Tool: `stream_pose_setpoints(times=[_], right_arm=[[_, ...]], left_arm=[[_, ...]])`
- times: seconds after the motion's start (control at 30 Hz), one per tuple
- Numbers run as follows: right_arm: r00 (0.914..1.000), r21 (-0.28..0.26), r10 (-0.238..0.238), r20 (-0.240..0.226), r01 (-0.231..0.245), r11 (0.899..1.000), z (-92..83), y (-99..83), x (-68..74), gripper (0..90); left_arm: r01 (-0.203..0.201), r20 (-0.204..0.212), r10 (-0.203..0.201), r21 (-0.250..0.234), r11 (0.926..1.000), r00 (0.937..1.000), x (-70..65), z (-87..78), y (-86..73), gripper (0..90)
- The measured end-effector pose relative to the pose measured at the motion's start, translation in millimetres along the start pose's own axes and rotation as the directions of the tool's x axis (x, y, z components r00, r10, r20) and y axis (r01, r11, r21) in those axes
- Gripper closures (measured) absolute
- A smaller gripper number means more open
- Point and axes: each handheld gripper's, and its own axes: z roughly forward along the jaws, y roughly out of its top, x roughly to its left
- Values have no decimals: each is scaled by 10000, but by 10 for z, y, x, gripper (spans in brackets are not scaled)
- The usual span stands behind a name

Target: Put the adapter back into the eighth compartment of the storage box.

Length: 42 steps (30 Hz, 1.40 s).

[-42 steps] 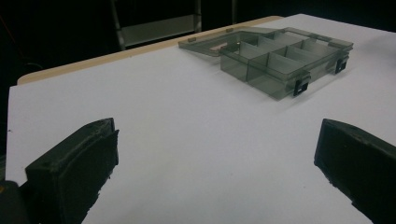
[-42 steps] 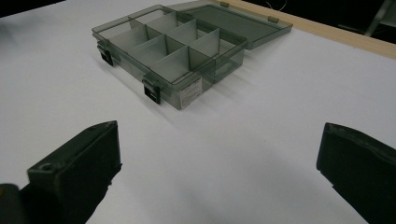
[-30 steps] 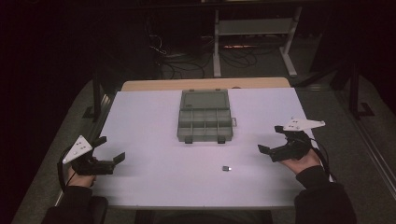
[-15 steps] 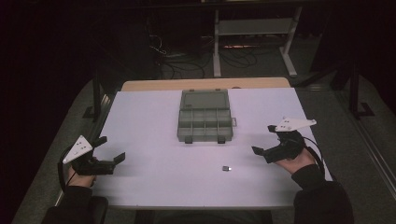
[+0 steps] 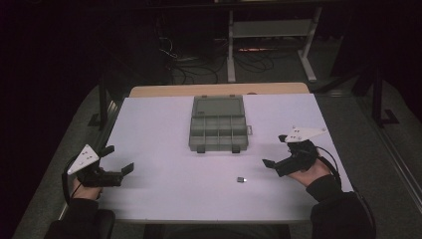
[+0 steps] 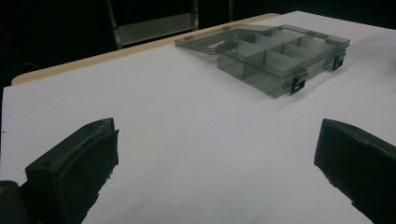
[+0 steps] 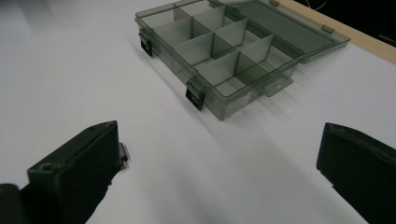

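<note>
A small dark part [image 5: 242, 179] lay flat on the white table [image 5: 159, 129], well short of the compartment box [image 5: 218, 130] on the person's side and a little to its right. It was tiny and blocky, with a pale glint on top. The box itself sat open, smoky grey and see-through, its lid [image 5: 217, 106] folded back flat behind it, latches [image 5: 201, 149] facing the person.

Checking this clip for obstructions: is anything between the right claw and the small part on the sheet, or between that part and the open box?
Nothing visible. The right claw hovers open beside the part, with bare white sheet between them. More bare sheet runs from the part to the box, whose lid lies open.
</note>
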Motion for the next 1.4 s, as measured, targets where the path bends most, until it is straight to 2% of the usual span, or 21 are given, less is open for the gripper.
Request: stream_pose_setpoints(times=[0.8,1.4], right_arm=[[9972,577,-524,-527,554,9968,172,75,130,0],[9909,1148,-897,-1008,1011,9882,319,126,248,0]], left_arm=[[-33,22,32,51,10000,10000,-2,5,-1,0],[-134,122,133,116,9998,9998,-9,13,-1,0]])
